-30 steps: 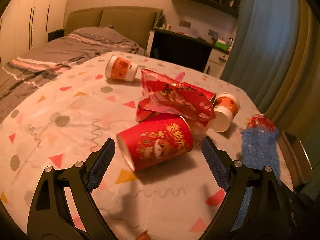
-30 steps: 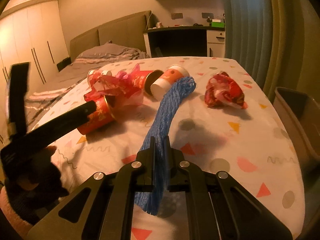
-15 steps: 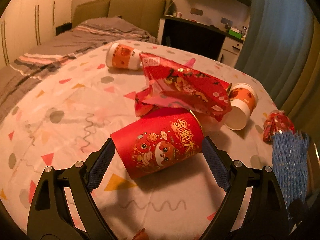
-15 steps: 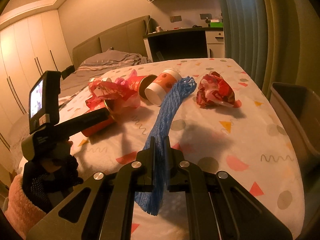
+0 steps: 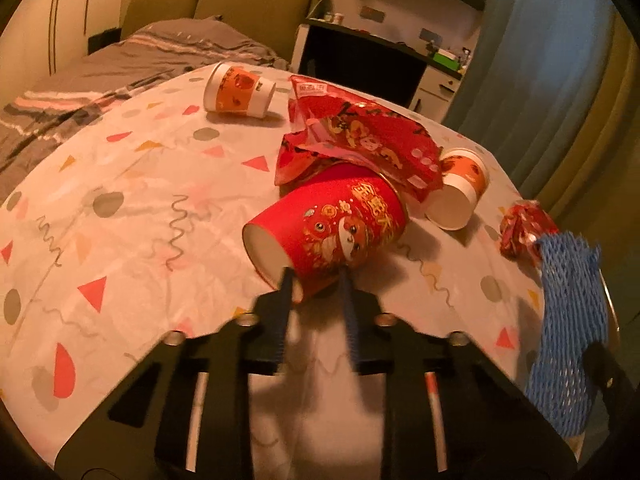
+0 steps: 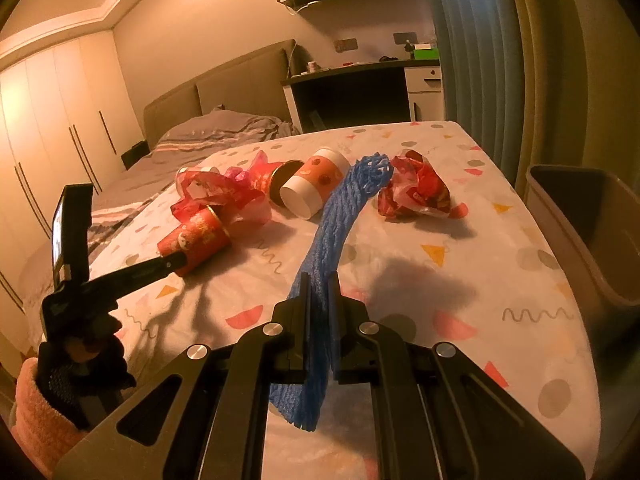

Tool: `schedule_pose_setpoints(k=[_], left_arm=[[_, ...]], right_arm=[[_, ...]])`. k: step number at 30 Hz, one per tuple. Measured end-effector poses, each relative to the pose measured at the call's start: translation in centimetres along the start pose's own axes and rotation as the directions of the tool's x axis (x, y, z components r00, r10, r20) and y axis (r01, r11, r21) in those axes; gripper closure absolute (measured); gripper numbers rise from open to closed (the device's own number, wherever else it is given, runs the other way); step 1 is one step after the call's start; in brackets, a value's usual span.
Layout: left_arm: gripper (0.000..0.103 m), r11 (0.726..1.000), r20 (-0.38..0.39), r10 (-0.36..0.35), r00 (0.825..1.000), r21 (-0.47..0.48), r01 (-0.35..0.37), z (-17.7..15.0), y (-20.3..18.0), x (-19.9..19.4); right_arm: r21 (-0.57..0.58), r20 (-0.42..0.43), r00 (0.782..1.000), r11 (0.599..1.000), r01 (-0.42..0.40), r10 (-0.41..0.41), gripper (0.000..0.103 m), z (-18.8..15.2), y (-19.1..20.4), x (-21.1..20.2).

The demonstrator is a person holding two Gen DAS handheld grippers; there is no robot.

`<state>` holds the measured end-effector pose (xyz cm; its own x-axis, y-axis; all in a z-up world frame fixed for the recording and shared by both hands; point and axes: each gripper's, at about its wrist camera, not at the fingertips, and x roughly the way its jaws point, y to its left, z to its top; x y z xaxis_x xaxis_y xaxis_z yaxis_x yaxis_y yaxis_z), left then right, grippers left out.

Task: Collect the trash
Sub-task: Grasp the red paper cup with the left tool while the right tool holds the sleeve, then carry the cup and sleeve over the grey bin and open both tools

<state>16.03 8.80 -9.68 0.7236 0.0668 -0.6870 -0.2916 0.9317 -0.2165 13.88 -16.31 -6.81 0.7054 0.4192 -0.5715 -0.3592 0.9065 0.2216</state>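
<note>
The table bears the trash. A blue foam net is clamped between the closed jaws of the right gripper. The left gripper has just been closing; its jaws pinch the rim of the red cup, lying on its side.

Wrapper lies on a tipped cup, bin beside table.

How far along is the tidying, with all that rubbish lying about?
Early. The bin shows nothing inside. The right gripper holds the blue foam net; the left gripper has just closed on the red cup's rim. Two orange cups and two crumpled red wrappers remain on the table.
</note>
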Motion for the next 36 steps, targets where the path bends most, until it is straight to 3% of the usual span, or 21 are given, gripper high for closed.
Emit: schedule_pose_setpoints(k=[2, 13, 23, 36], left_arm=[[0.097, 1.000, 0.005, -0.004, 1.000, 0.015, 0.004, -0.2, -0.2, -0.2], [0.102, 0.993, 0.076, -0.080, 0.994, 0.090, 0.073, -1.1, -2.4, -3.4], [0.103, 0.968, 0.110, -0.205, 0.973, 0.166, 0.185, -1.8, -5.5, -6.8], [0.103, 0.931, 0.120, -0.300, 0.947, 0.254, 0.262, -2.3, -9.9, -8.3]], right_arm=[[0.003, 0.004, 1.000, 1.000, -0.001, 0.001, 0.095, 0.0, -0.1, -0.2], [0.017, 0.029, 0.999, 1.000, 0.023, -0.023, 0.095, 0.1, -1.1, -1.6], [0.046, 0.066, 0.996, 0.998, 0.050, -0.053, 0.095, 0.4, -2.5, -3.2], [0.075, 0.106, 0.989, 0.993, 0.091, -0.099, 0.095, 0.4, -4.5, -5.5]])
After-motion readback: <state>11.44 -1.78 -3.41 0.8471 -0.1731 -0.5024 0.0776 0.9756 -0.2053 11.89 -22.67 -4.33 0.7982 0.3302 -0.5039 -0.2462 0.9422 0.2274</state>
